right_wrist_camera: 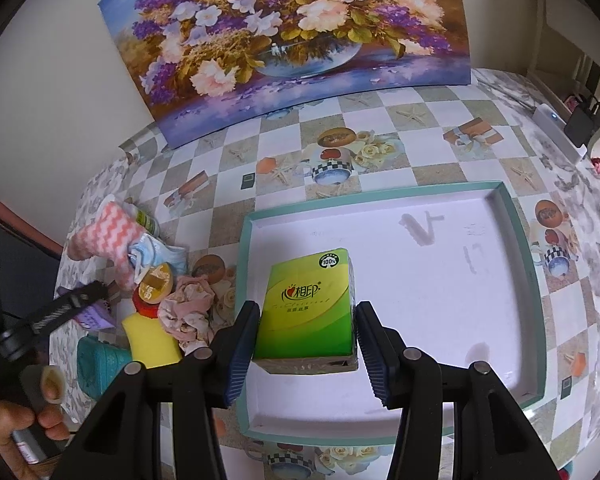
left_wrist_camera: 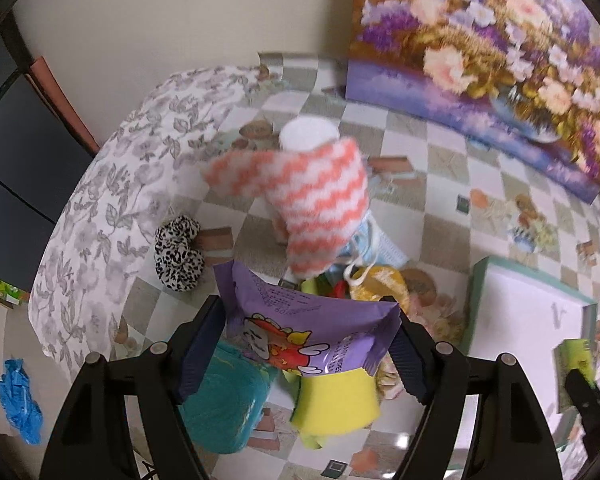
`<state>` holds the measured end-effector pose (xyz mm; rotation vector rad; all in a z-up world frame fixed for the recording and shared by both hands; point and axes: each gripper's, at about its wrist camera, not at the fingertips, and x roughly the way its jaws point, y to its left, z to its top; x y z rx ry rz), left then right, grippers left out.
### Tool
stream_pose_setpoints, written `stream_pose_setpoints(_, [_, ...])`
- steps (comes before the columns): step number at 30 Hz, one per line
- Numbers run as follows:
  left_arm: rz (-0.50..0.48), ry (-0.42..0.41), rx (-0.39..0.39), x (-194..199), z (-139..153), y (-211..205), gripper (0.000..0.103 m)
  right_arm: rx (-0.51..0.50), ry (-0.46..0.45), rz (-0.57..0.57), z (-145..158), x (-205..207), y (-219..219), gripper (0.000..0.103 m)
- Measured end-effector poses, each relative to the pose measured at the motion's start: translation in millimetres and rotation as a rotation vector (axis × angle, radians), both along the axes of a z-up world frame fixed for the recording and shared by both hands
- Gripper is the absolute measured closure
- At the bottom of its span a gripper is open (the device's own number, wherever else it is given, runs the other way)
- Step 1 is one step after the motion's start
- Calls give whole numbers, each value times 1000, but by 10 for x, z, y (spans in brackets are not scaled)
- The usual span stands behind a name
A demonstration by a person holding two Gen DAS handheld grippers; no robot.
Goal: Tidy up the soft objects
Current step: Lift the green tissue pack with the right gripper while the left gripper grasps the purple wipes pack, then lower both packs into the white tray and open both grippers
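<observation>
While your left gripper (left_wrist_camera: 312,344) pinches the purple packet (left_wrist_camera: 312,320), the box tray (right_wrist_camera: 400,280) lies rightward, beneath your right gripper (right_wrist_camera: 306,344) clamping the green tissue pack (right_wrist_camera: 308,312).

A: Any print you can read?
B: The green tissue pack (right_wrist_camera: 306,312) bears "心相印" and a round "100%" badge.
A: And the purple packet (left_wrist_camera: 316,332)?
B: It carries lettering too blurred to read.

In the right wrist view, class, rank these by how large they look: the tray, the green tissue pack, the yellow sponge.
1. Tray, clearly largest.
2. Green tissue pack.
3. Yellow sponge, smallest, though partly hidden; the pack also sits nearer the camera, so this gap is unsure.
</observation>
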<state>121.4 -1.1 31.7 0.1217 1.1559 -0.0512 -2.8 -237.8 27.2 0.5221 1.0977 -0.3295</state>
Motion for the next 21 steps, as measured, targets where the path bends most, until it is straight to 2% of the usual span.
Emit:
stream_pose_setpoints(4, [-45,-17,-13,-88,67,-206,24,-12,47,-58,-127,-59,-190,51])
stream_pose_setpoints(9, [-131,24,-34,-227,-31,-644,24,-21,87,-161,-238,-209,-537,51])
stream_pose_setpoints(16, [-284,50,-23,-498,-154,-1359,24,-12,111,-302,-353,-478,-1004,51])
stream_pose_setpoints(21, [-354,81,-30,-618,-274,-1721,24,8,128,-350,-455,-543,-1169,51])
